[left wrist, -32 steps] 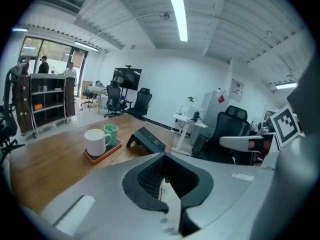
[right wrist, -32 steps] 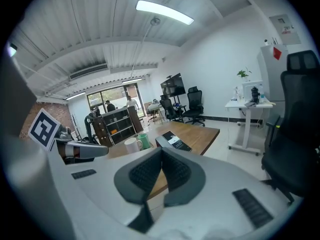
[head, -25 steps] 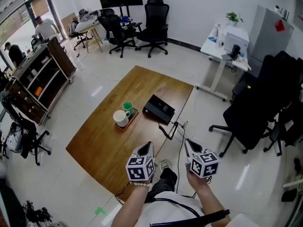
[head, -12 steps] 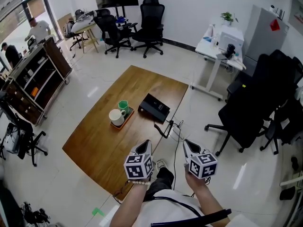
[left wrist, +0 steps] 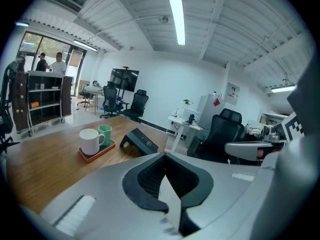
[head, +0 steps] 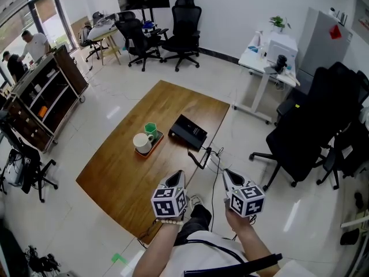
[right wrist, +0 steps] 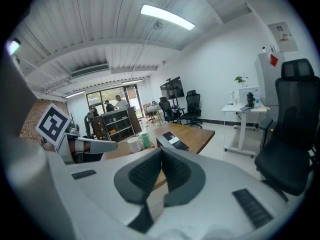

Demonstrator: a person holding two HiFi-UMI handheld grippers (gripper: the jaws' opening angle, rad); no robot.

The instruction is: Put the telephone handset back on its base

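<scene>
The black telephone base (head: 191,133) sits on the wooden table (head: 127,172) near its right edge. In the left gripper view the base (left wrist: 141,141) lies ahead, and in the right gripper view the base (right wrist: 171,140) lies ahead too. The dark handset (head: 198,159) lies at the table's right edge, with its cord (head: 215,153) curling off the side. My left gripper (head: 179,178) hovers over the table's near corner, shut and empty. My right gripper (head: 226,174) hangs just off the table, right of the handset, also shut and empty.
A white mug (head: 143,143) and a green cup (head: 151,129) stand on an orange tray left of the base. Black office chairs (head: 305,137) stand to the right, a white desk (head: 268,62) behind. A dark shelf unit (head: 43,100) and people are at the far left.
The head view has shifted slightly, so the table sits a little further left and up in the picture. Both grippers stay shut near the table's near corner.
</scene>
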